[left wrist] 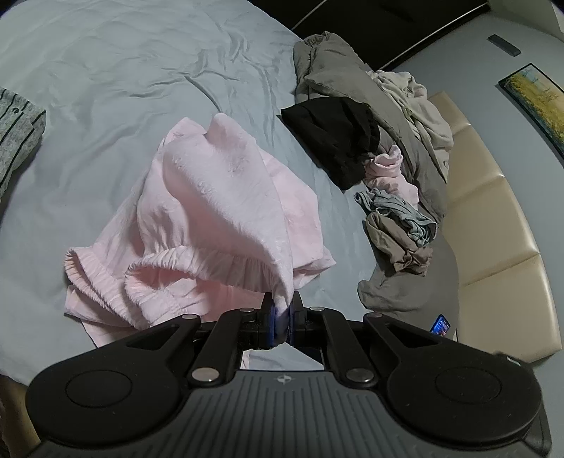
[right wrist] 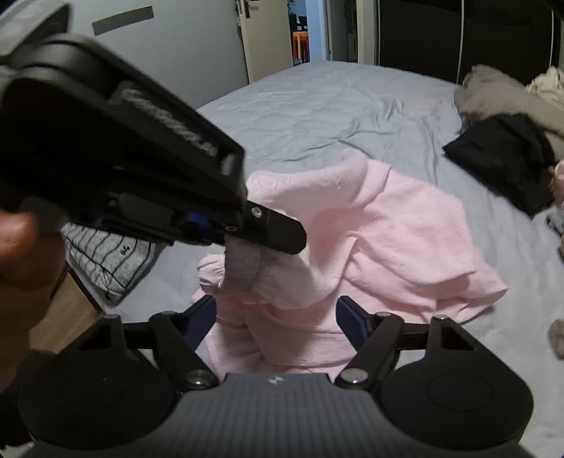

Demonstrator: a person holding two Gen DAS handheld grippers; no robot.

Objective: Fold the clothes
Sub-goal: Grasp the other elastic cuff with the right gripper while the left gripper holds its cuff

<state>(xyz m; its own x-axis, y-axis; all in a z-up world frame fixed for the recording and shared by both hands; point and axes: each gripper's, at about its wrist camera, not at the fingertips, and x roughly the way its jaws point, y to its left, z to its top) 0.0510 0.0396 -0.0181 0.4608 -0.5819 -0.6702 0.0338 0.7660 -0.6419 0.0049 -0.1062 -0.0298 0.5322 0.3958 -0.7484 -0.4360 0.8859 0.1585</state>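
One striped grey garment (left wrist: 16, 141) lies folded at the far left edge of the bed (left wrist: 123, 70), seen also in the right wrist view beside a wooden edge. One pink garment (left wrist: 218, 197) with an elastic frilled waistband lies near the centre of the bed, partly lifted: the left gripper (left wrist: 281, 319) is clamped on a fold of its fabric, jaws drawn together with the cloth pinched between the blue pads, and the cloth hangs from that point to the sheet. In the right wrist view the left gripper (right wrist: 246, 229) crosses the upper left of the frame, with a hand (right wrist: 21, 246) at the left edge. The right gripper (right wrist: 276, 313) stands apart, jaws wide on either side of the pink garment's near edge; the pads do not press on it. To the right lies one unsorted pile (left wrist: 394, 148): a black item (left wrist: 338, 137), grey, cream, pink, blue-grey and tan pieces; an exact count cannot be told. The surface is a wrinkled pale blue-grey sheet. One cream padded headboard (left wrist: 493, 225) runs along the right. One framed picture (left wrist: 535, 102) hangs on the right wall. One open doorway (right wrist: 299, 31) shows at the far end.
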